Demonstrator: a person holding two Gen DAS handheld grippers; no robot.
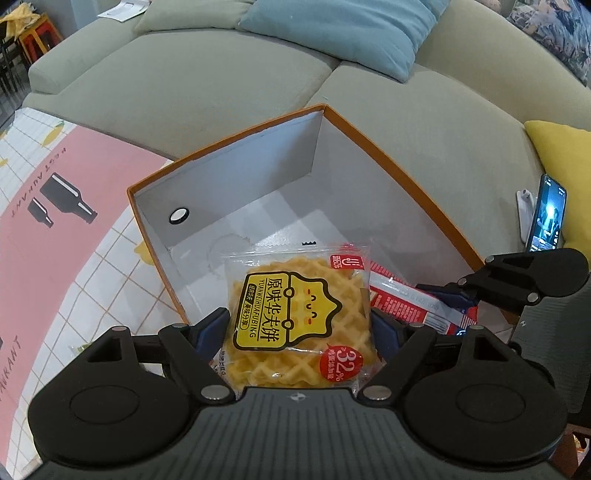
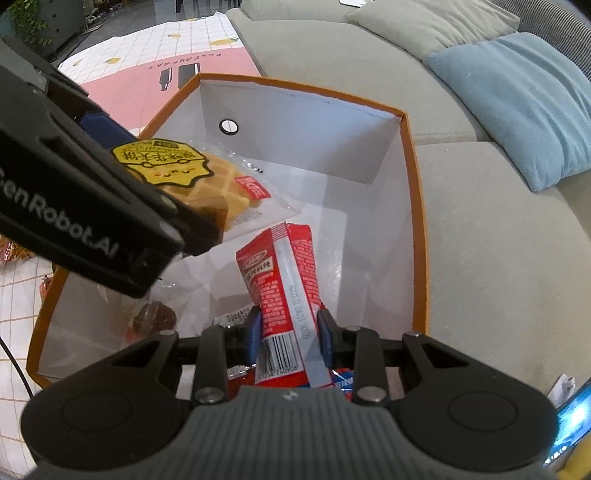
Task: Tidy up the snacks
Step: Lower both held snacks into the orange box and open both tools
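Observation:
An orange-rimmed white box (image 1: pixel 406 177) (image 2: pixel 419 221) stands open below both grippers. A clear pack with a yellow waffle (image 1: pixel 299 317) (image 2: pixel 207 177) lies between the blue pads of my left gripper (image 1: pixel 301 325). The pads stand wide at its edges and do not squeeze it. My right gripper (image 2: pixel 289 328) is shut on a red packet (image 2: pixel 284 273) (image 1: pixel 406 302) with a barcode, held upright over the near end of the box. In the right wrist view a left finger (image 2: pixel 110 206) crosses above the box's left side.
A dark-brown wrapped snack (image 2: pixel 155 314) and a small white packet lie on the box floor. A grey-green sofa (image 1: pixel 207 81) with blue (image 1: pixel 340 33) and yellow (image 1: pixel 565 166) cushions lies behind. A lit phone (image 1: pixel 550 214) stands right; a pink tablecloth (image 1: pixel 55 206) lies left.

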